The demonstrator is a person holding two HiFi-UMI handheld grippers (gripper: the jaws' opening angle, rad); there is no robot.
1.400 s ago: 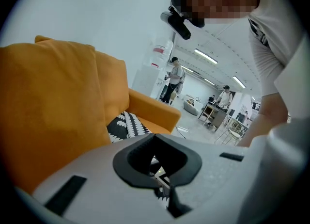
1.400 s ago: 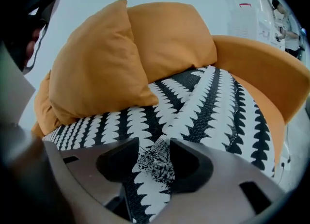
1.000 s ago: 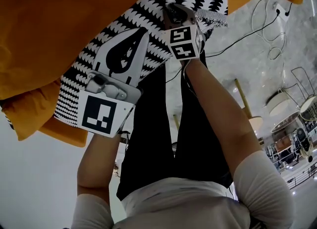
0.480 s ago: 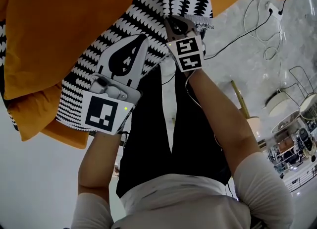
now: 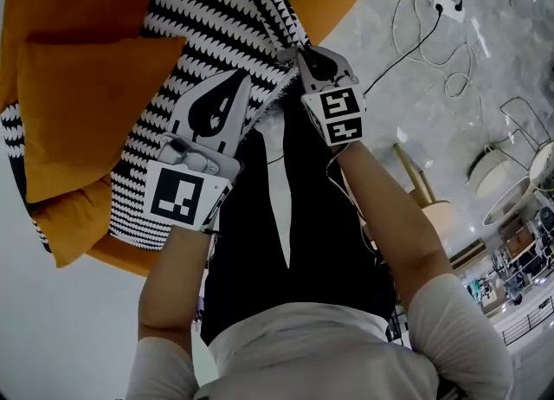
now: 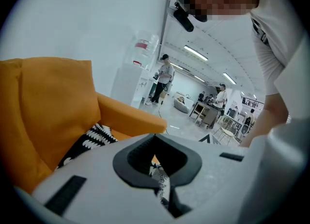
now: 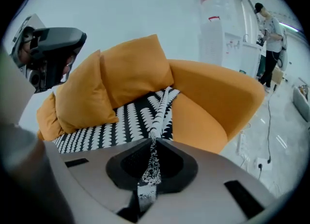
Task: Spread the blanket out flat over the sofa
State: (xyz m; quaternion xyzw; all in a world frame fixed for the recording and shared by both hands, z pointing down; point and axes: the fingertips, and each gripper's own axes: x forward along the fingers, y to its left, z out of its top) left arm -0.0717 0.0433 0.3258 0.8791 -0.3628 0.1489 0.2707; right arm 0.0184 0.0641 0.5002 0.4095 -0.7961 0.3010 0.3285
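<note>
A black-and-white patterned blanket (image 5: 199, 26) lies on the seat of an orange sofa (image 5: 78, 9), against two orange cushions (image 7: 131, 68). My left gripper (image 5: 235, 78) is shut on the blanket's near edge, and a narrow strip of cloth shows pinched between its jaws (image 6: 162, 186). My right gripper (image 5: 299, 50) has just been closing and now holds another part of that edge. From its jaws (image 7: 147, 179) the blanket (image 7: 131, 121) runs taut as a bunched band up to the seat. The two grippers stand close together.
The sofa's orange arm (image 7: 213, 97) is to the right of the blanket. White cables (image 5: 433, 26) and a power strip (image 5: 446, 4) lie on the marble floor, with stools (image 5: 493, 173) beyond them. People (image 6: 164, 75) stand far off in the room.
Both grippers have drawn back and up from the sofa, and the blanket edge has come with them. The cloth now stretches tighter from the seat to the right gripper.
</note>
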